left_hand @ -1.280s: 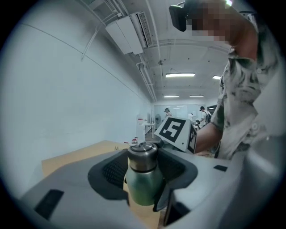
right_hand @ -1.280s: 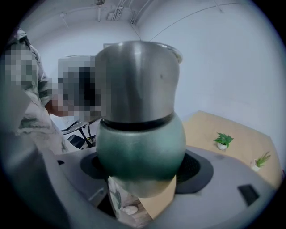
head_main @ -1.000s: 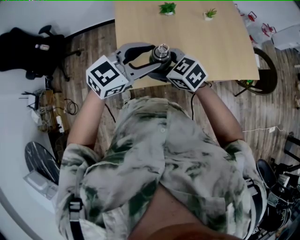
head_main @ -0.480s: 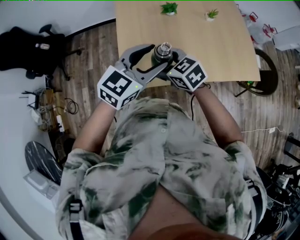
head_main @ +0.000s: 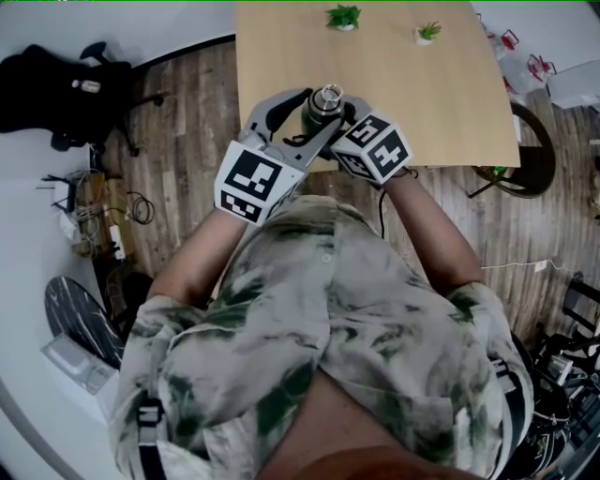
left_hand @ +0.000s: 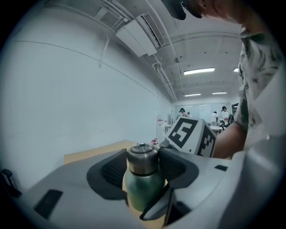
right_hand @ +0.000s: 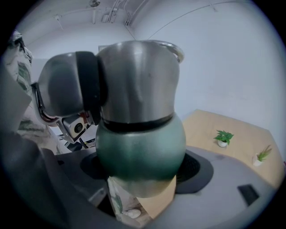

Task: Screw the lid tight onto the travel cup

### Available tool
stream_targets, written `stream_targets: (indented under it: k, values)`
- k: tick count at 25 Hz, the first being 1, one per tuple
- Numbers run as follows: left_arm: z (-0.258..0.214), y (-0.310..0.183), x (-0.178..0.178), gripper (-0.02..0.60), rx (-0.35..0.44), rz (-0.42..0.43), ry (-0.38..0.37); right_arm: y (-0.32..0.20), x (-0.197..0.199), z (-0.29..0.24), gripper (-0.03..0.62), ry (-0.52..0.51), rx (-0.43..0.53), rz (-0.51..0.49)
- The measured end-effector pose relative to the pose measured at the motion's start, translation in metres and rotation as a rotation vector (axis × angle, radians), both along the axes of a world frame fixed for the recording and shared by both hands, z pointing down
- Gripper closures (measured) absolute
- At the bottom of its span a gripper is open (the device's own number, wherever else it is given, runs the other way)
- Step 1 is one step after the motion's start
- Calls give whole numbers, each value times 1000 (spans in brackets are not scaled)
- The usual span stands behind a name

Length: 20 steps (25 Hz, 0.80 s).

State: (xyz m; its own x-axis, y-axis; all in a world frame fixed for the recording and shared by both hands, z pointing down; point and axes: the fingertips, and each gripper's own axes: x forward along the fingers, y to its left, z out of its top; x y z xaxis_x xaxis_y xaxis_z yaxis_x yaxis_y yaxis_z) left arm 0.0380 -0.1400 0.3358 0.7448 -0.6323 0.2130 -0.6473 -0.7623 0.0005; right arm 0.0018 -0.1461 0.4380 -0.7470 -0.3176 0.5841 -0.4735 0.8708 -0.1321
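The travel cup has a green body [right_hand: 140,147] and a steel lid [left_hand: 142,159] on top; it is upright above the table's near edge. My right gripper [right_hand: 140,172] is shut on the green body, one pad on each side. My left gripper [left_hand: 143,167] reaches in from the left at lid height, with the lid [head_main: 325,99] between its pads. Its jaws have just been closing and stand wide. One left pad [right_hand: 91,85] lies close against the lid; no firm squeeze shows. The right gripper's marker cube [left_hand: 190,136] sits just behind the cup.
The wooden table [head_main: 422,94] carries two small potted plants [head_main: 344,16] [head_main: 427,31] at its far side. A black office chair [head_main: 66,94] stands on the wood floor to the left, with cables nearby. Clutter and a round stool [head_main: 525,141] lie to the right.
My left gripper has swung round the cup, its marker cube moving from the left towards the person's body. The cup and my right gripper have stayed put.
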Motion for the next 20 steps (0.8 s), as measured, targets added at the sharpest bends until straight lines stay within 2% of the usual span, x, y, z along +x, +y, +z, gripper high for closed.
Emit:
stream_targets:
  k: [5,15,20]
  values:
    - [3,-1,-6,347,8,80,9,1,-4,0,189,1,2,-20]
    - [-2,4,-7,348,-7,372,32,7,-7,-6,189,-5,13,-84]
    - [-1,7,-8,348,-12,431,19,11,-8,-5,189,-10,9,-103]
